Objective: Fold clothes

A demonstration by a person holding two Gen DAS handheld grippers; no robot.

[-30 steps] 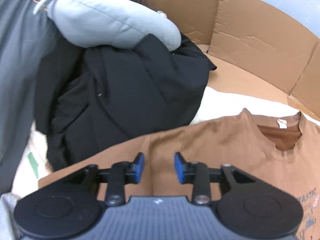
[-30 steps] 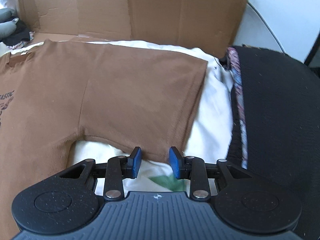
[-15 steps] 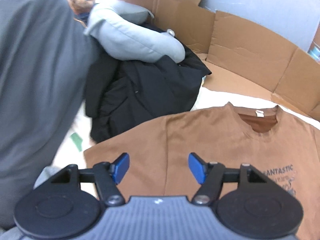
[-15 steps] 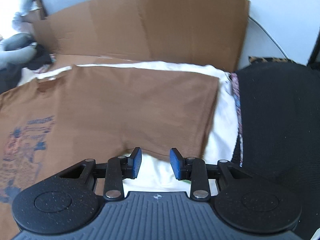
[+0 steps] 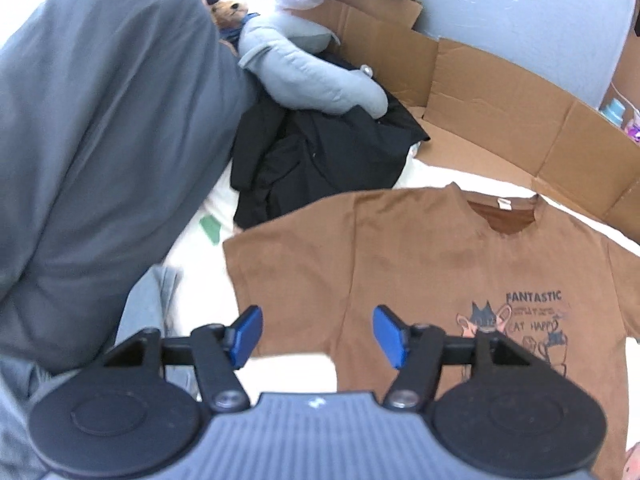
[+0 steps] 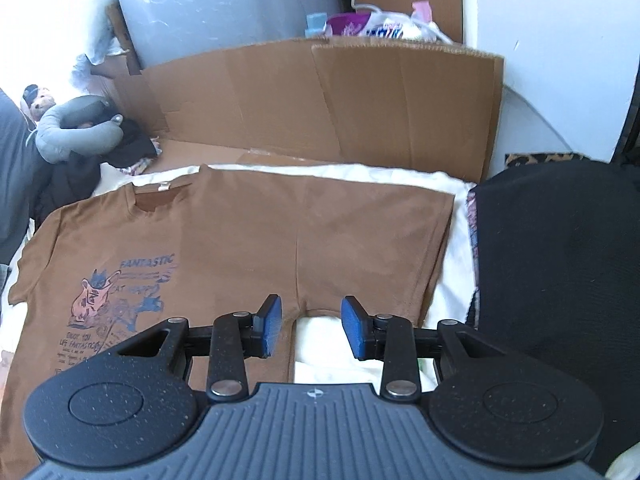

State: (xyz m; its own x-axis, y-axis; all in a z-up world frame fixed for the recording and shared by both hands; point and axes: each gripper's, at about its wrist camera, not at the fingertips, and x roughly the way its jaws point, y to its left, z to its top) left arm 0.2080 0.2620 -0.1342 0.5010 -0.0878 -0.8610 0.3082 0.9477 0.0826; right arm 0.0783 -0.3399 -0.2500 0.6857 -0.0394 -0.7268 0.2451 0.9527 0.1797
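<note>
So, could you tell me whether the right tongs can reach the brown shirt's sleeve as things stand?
Probably yes: the right tongs are open above the brown shirt, its sleeve flat and uncovered.

The brown T-shirt (image 5: 460, 264) runs past the frame's lower edge (its small print (image 6: 80, 344) unreadable).

Cardboard wall (image 6: 320, 96), grey neck pillow (image 5: 316, 76), teddy bear (image 5: 230, 10)

A brown T-shirt (image 6: 248, 240) with a blue printed graphic lies flat, front up, on a white sheet (image 6: 452, 280). The right gripper (image 6: 311, 326) hangs above its sleeve hem, blue fingers (image 6: 270, 326) apart with nothing between them. Cardboard (image 6: 328, 100) stands behind; a black cloth (image 6: 560, 260) lies beside the sheet.
</note>
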